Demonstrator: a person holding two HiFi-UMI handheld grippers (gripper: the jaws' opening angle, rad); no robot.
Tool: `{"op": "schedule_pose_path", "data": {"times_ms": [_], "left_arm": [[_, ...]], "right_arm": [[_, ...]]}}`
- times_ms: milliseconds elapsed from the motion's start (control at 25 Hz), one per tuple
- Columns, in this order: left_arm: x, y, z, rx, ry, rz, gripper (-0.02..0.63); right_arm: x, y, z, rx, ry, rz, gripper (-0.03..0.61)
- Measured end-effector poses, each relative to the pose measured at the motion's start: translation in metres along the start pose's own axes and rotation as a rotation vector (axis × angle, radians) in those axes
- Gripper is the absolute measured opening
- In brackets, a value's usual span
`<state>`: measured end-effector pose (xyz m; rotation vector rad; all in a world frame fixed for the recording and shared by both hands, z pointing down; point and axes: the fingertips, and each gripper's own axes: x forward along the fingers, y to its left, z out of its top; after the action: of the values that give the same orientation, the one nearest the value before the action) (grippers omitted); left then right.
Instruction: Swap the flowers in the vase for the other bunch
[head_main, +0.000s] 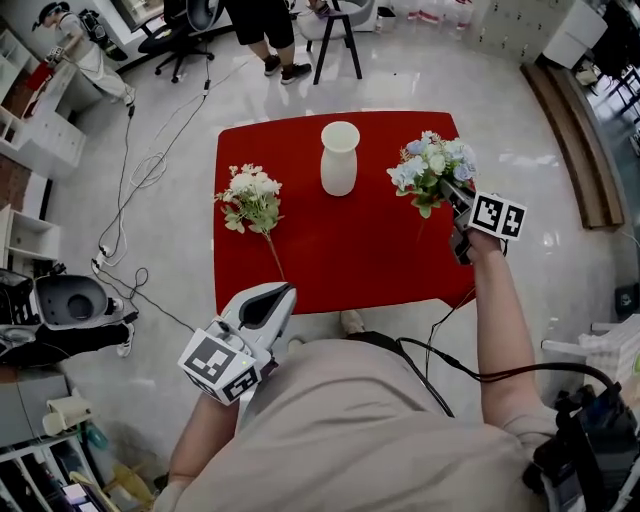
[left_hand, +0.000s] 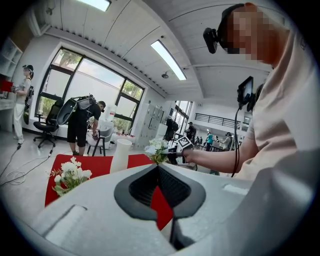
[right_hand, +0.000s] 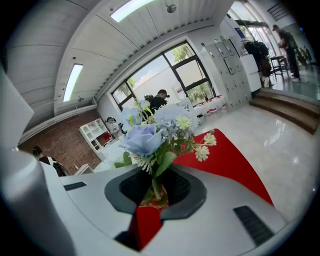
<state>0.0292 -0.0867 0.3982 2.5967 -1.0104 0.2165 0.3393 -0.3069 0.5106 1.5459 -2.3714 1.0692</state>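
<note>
1. White bunch: lies flat on the left of the red table, stem toward the person. It is judged to be the bunch due for the vase.
2. Left gripper: near the table's front edge, jaws pressed together with nothing between them.
3. Vase: upright at table centre, empty.
4. Blue bunch: off the table surface, above its right side, well apart from the vase.
5. Right gripper: pinches the blue bunch by its stem.

Step in hand, as judged: lay the blue bunch down. Lower until the stem rests flat, inside the table edge and clear of the vase. Only then release.

Writing: none readable. Each gripper cube carries square markers only.
</note>
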Motion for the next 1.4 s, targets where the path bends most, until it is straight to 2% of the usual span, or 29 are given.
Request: {"op": "schedule_pose_path", "data": {"times_ms": [160,840,1400], "left_arm": [[0.001,0.0,0.004,-0.008,-0.007,0.036,0.006],[0.007,0.014,0.006,-0.035,-0.002,0.187,0.006],[0.01,0.019,0.008,-0.038,0.006,0.243,0.006]], "right_arm": [[0.02,-0.014,-0.006,-0.003,0.053,-0.011,0.075],[0.101,-0.065,-0.023,0.01,0.158,-0.029,0.075],[0.128,-0.102,-0.044,0.08,0.214,-0.064,0.085]]}}
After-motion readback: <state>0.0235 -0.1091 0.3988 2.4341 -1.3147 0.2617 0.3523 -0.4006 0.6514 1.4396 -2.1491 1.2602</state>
